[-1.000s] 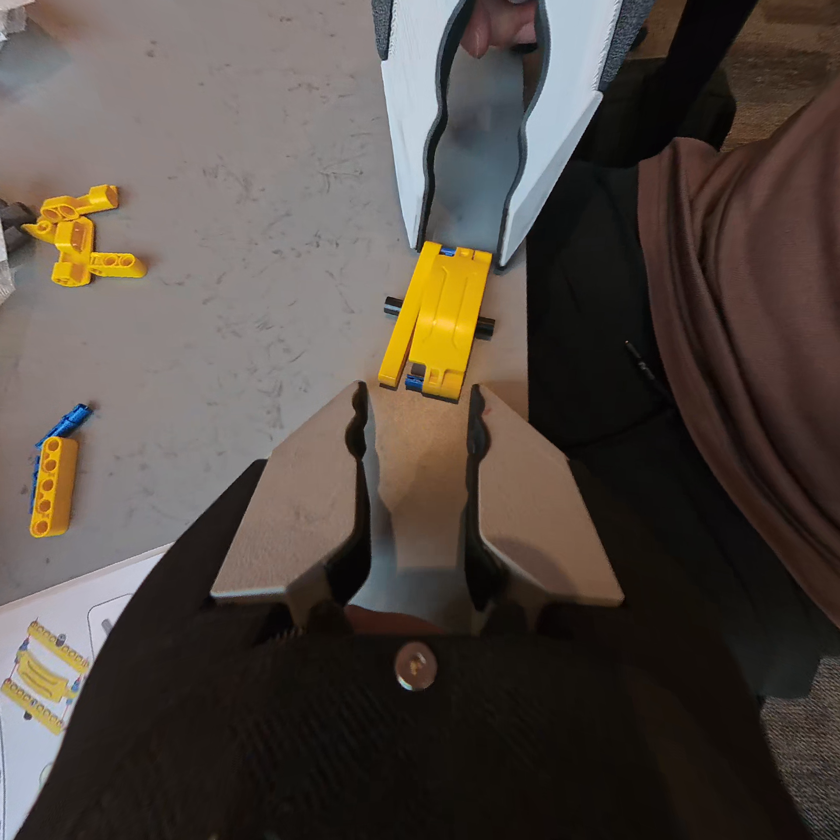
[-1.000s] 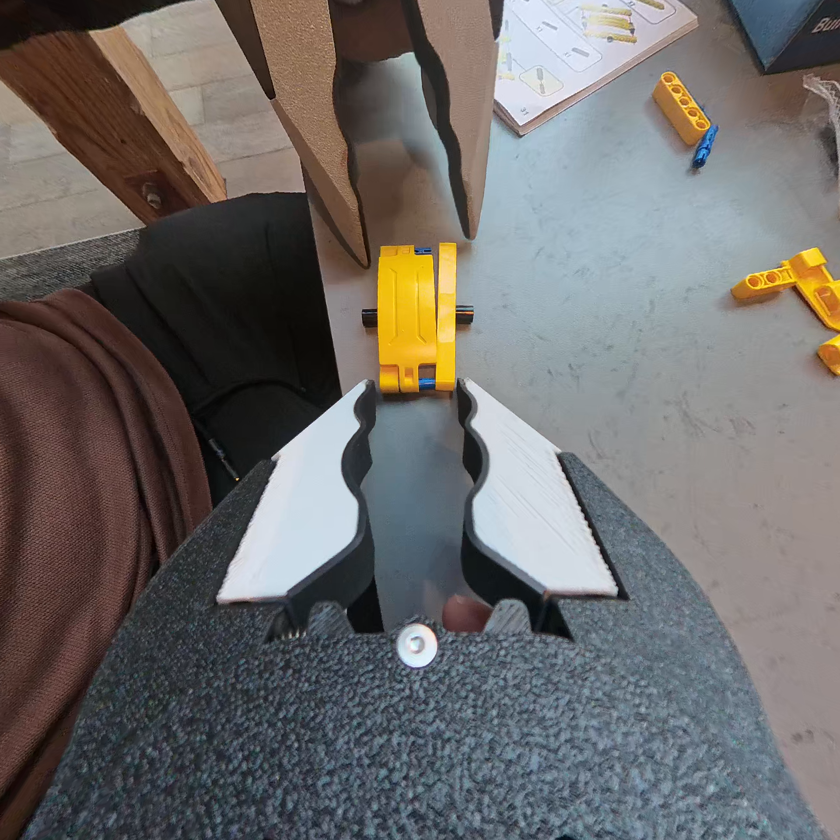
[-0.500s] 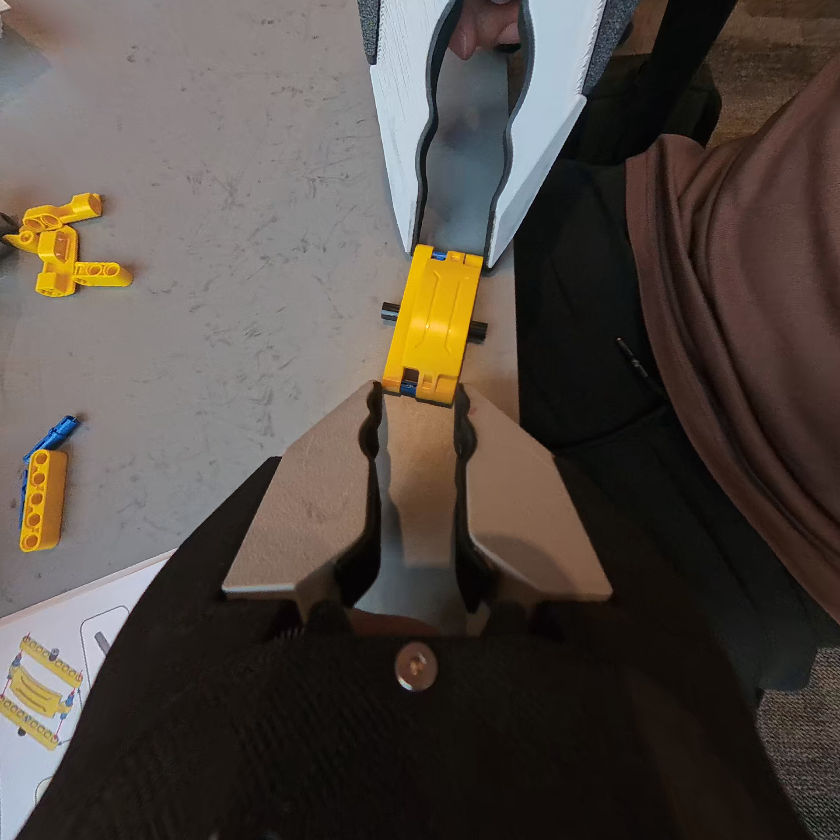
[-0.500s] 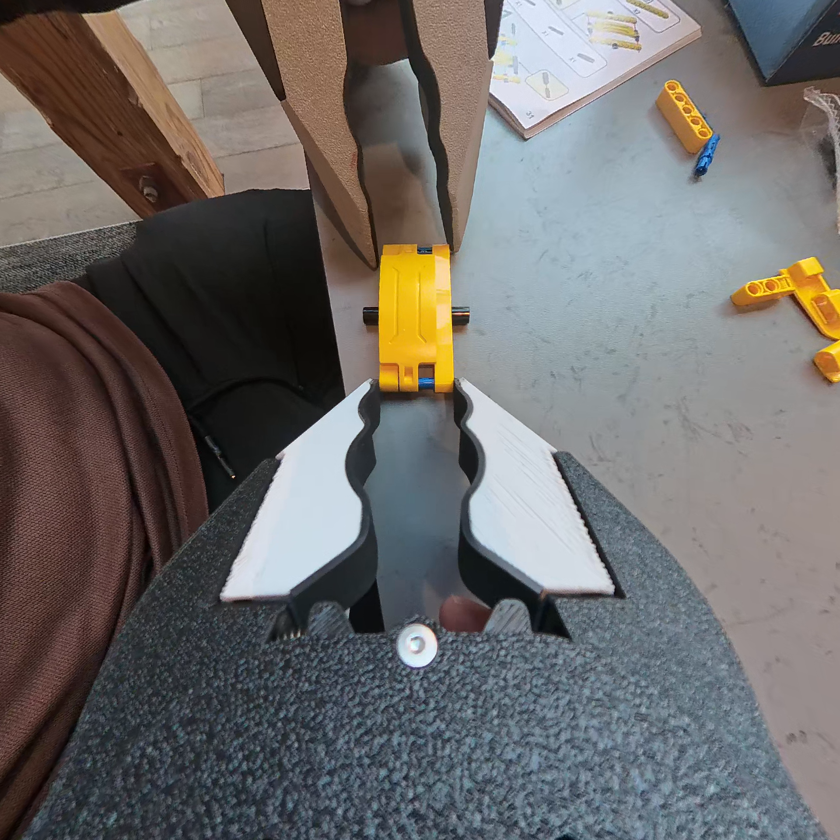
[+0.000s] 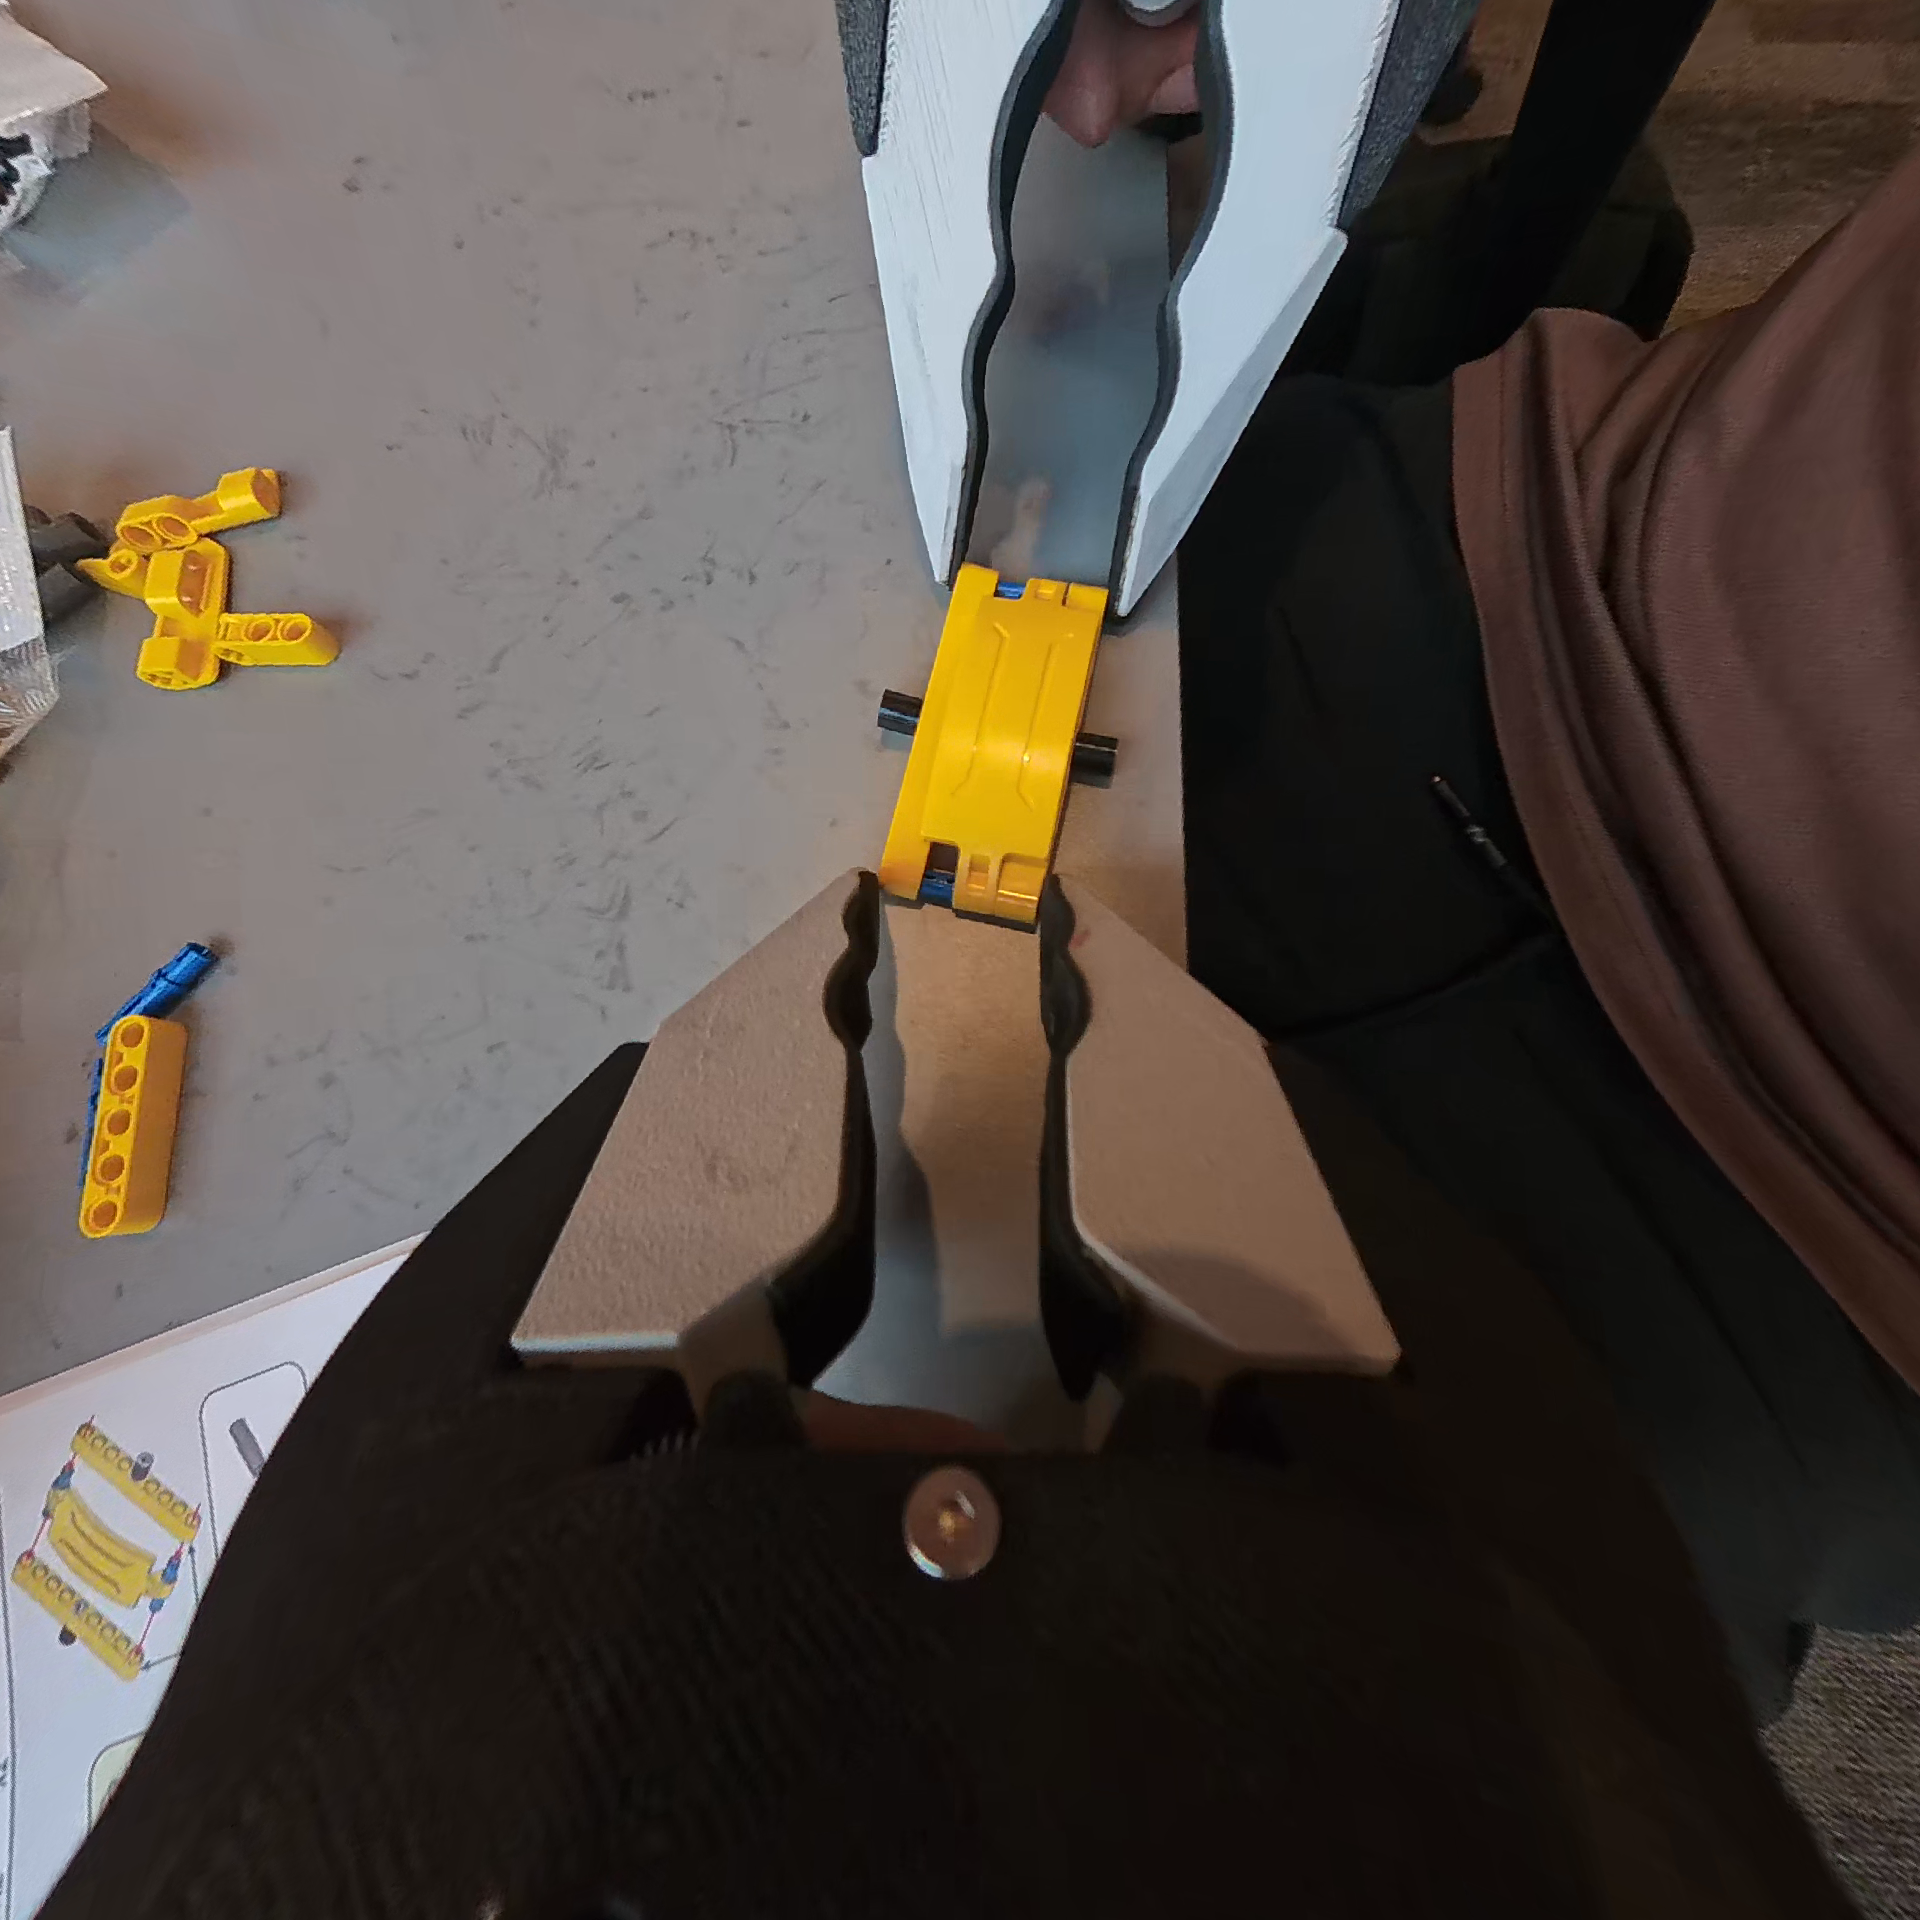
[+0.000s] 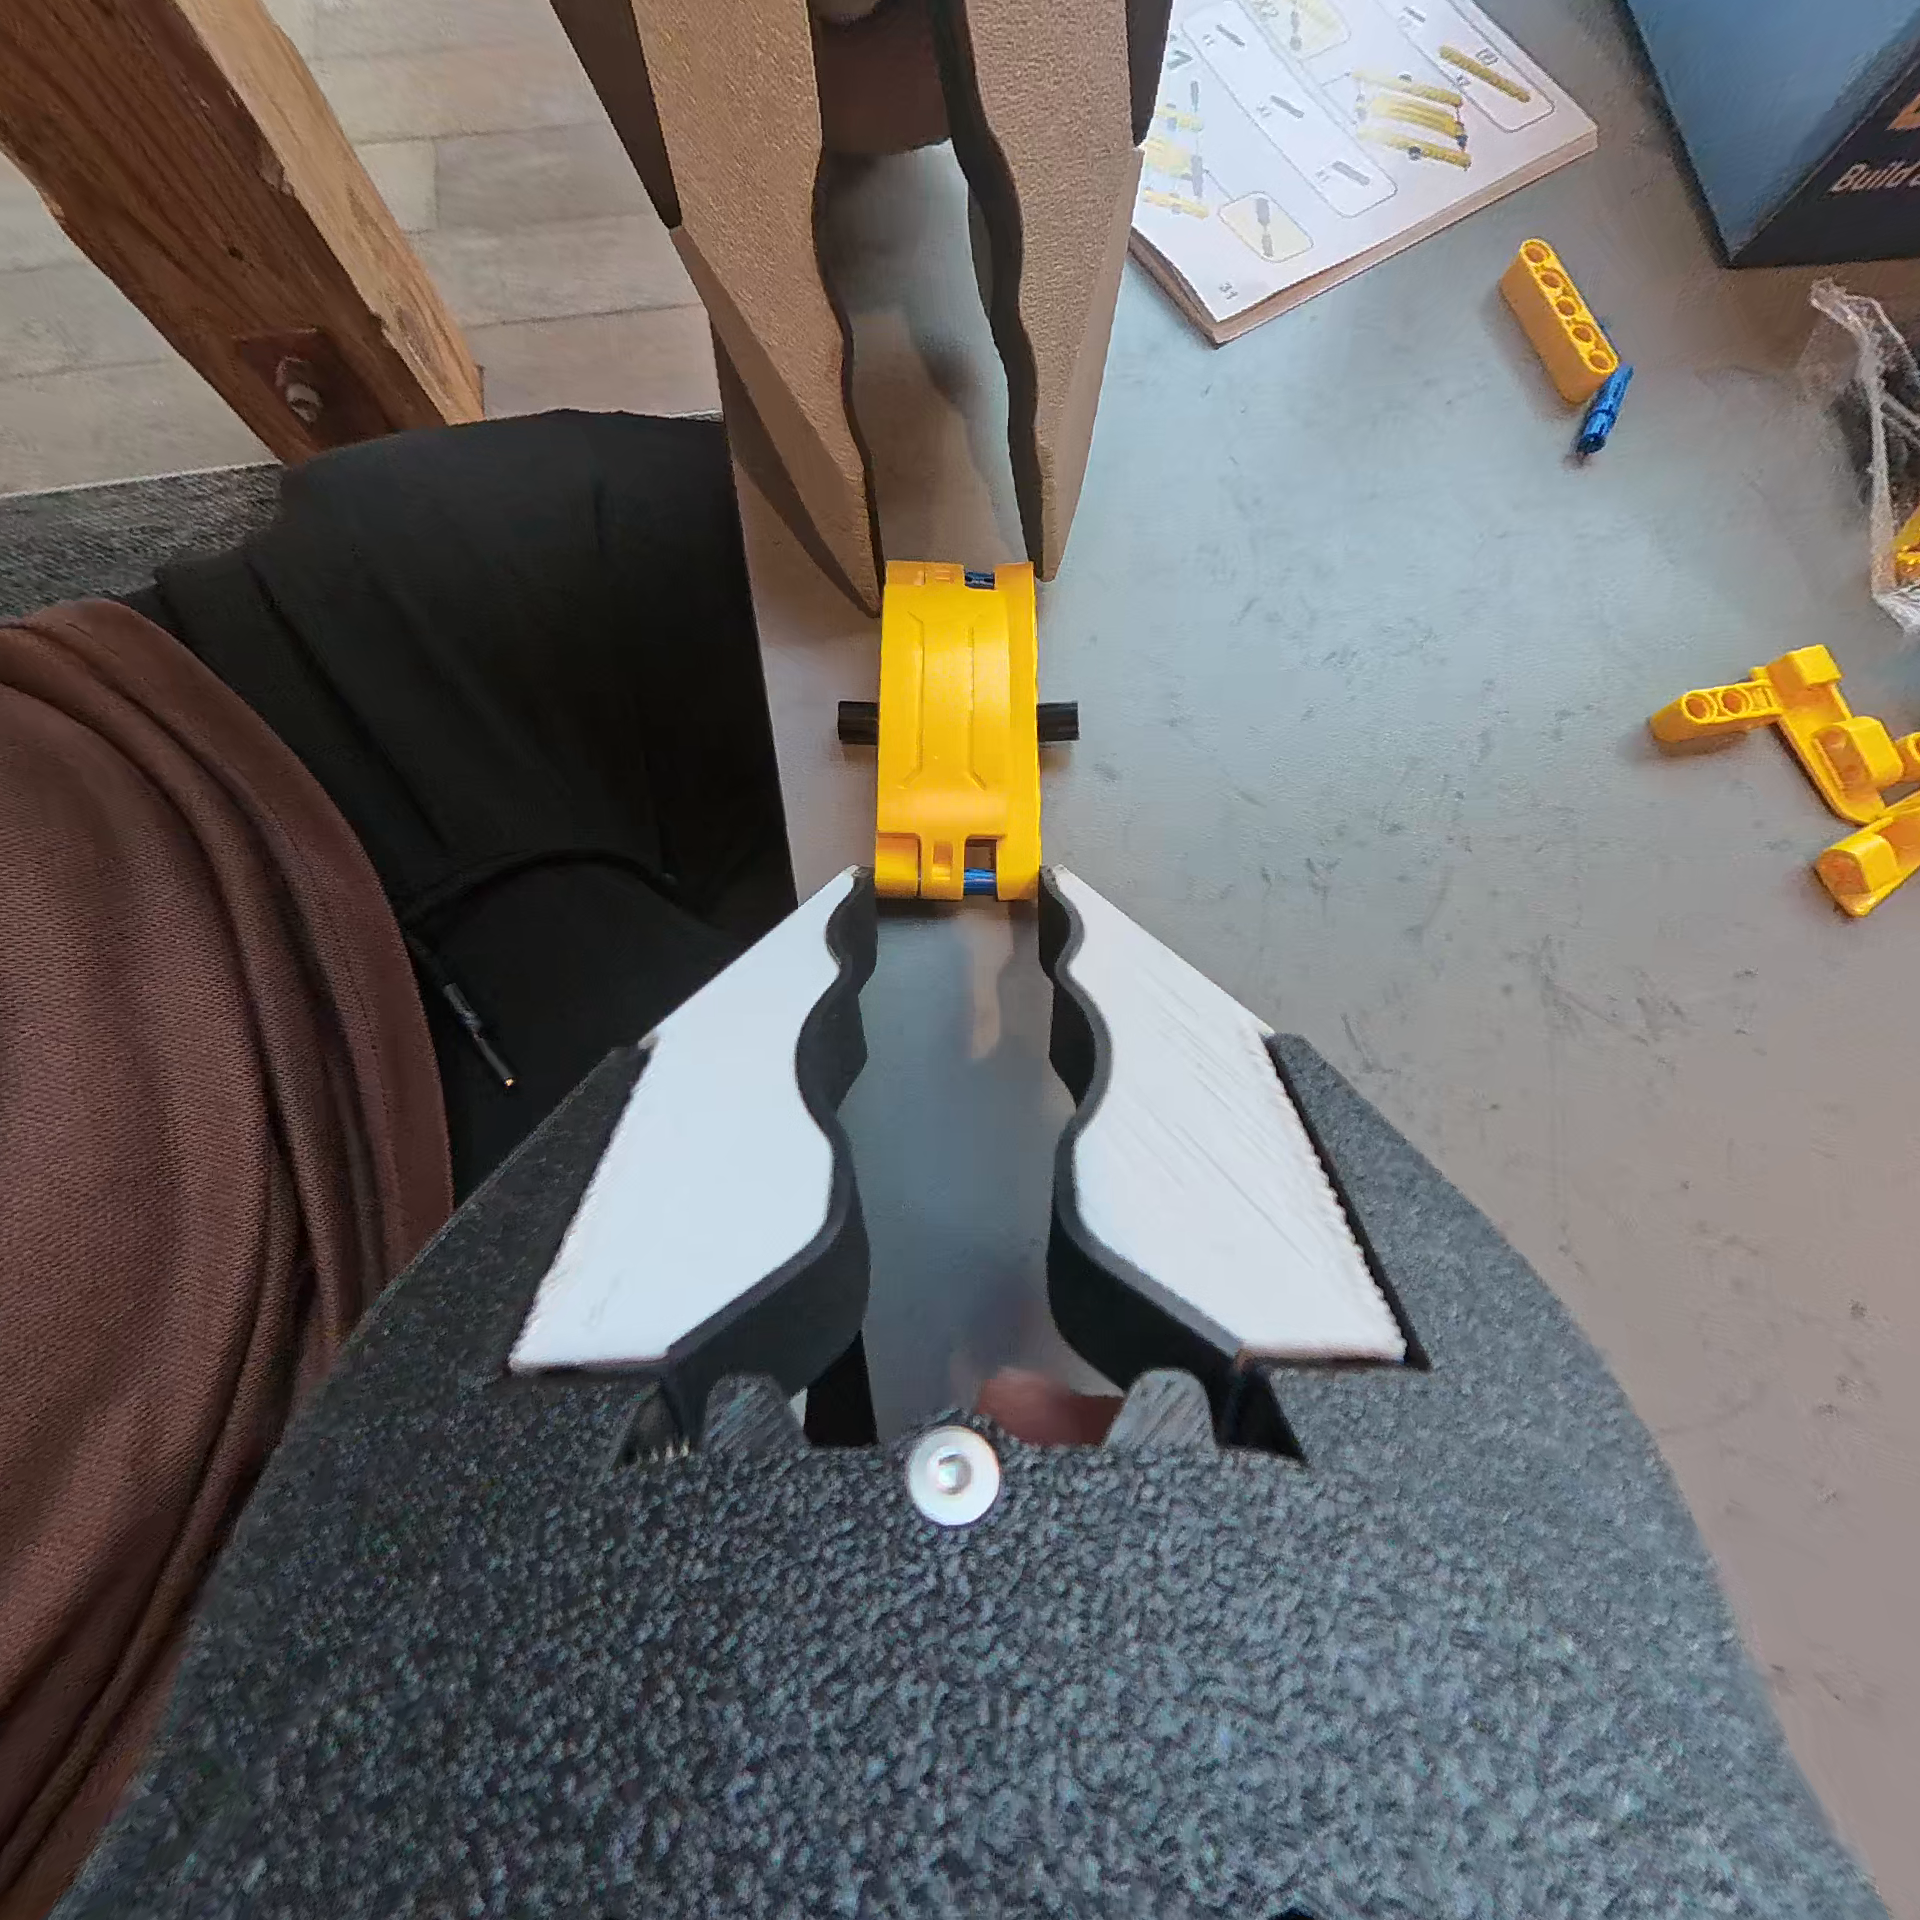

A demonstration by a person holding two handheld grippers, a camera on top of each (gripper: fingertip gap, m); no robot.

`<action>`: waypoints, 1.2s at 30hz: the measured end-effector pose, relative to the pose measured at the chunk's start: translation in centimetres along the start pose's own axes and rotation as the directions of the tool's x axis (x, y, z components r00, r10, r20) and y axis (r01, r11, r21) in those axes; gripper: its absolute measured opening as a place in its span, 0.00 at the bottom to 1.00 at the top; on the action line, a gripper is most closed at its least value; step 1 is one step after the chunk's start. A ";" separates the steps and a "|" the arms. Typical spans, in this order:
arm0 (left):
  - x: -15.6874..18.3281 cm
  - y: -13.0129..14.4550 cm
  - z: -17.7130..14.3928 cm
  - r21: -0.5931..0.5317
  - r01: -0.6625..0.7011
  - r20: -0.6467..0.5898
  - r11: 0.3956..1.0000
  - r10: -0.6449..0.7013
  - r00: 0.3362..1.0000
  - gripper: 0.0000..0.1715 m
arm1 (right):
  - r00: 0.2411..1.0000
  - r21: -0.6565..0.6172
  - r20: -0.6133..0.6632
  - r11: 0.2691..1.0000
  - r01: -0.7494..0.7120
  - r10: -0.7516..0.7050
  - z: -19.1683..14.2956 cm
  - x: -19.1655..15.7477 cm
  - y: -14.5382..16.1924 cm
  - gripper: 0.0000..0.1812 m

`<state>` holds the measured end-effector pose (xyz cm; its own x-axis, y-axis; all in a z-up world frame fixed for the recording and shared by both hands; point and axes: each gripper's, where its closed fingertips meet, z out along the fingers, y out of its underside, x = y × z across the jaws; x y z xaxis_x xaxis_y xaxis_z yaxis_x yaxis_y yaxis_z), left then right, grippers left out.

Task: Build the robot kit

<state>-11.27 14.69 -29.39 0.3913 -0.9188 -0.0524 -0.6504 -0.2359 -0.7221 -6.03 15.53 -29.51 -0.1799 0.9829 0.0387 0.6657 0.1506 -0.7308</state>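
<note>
A yellow toy-brick assembly [image 5: 997, 748] of curved panels, with a black axle through it and blue pins at its ends, lies near the edge of the grey table [image 5: 520, 312]. My left gripper [image 5: 956, 888], with tan fingers, is shut on its near end. My right gripper [image 6: 951, 883], with white fingers, is shut on the opposite end of the assembly [image 6: 956, 727]. The two grippers face each other along the piece. The right gripper also shows in the left wrist view [image 5: 1039, 597], and the left gripper shows in the right wrist view [image 6: 956, 582].
Loose yellow angled pieces [image 5: 197, 582] and a yellow beam beside a blue pin [image 5: 130, 1122] lie on the table. An instruction booklet [image 6: 1351, 135], a blue box [image 6: 1787, 114] and a plastic bag [image 6: 1881, 416] sit farther off. A person's brown and black clothing [image 5: 1662, 727] is beside the table edge. My right fingertips sit around 6 centimeters from my left ones. The blue pin [image 5: 130, 1122] sits 15 centimeters or so from the ends of my left fingers. It turns up in the right wrist view [image 6: 1555, 296] as well.
My left gripper has closed on the near end. The yellow side piece that stood apart is now pressed against the panel. The right gripper has kept its hold.
</note>
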 end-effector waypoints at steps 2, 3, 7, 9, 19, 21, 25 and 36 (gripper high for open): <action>0.0 0.0 0.0 0.000 0.001 0.005 1.000 -0.001 1.000 0.16 | 1.000 -0.002 -0.008 1.000 0.004 -0.004 0.0 0.0 0.0 0.17; 0.0 0.0 0.0 0.000 -0.001 0.008 1.000 0.001 1.000 0.16 | 1.000 -0.003 -0.014 1.000 0.008 -0.008 0.0 0.1 0.0 0.17; 0.3 0.1 0.0 -0.004 0.025 -0.007 1.000 -0.025 1.000 0.16 | 0.998 -0.008 0.043 0.998 -0.055 0.055 0.1 0.0 0.1 0.17; 0.3 0.1 0.0 -0.004 0.050 -0.011 0.999 -0.050 0.999 0.16 | 0.989 -0.009 0.102 0.994 -0.111 0.111 0.0 0.0 0.1 0.17; 0.4 0.1 0.1 -0.005 0.078 0.036 0.997 -0.078 0.996 0.16 | 0.995 -0.007 0.069 0.997 -0.072 0.073 0.1 -0.2 0.2 0.17; 0.5 0.1 0.1 -0.004 0.067 0.052 0.998 -0.066 0.996 0.17 | 0.996 -0.006 0.064 0.998 -0.069 0.069 0.1 -0.2 0.2 0.17; 0.5 0.0 0.0 -0.002 0.045 0.089 0.999 -0.044 0.995 0.16 | 0.999 0.005 0.026 0.999 -0.033 0.033 0.0 -0.3 0.1 0.16; 0.5 0.0 0.1 0.001 0.113 0.059 0.994 -0.113 0.992 0.17 | 0.987 0.000 0.086 0.991 -0.136 0.136 -0.1 -0.3 0.2 0.17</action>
<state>-10.98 14.25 -29.53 0.5001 -0.8659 -0.0107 -0.6013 -0.3383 -0.7239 -5.77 15.28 -29.61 -0.1496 0.9815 -0.1196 0.6837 0.0153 -0.7296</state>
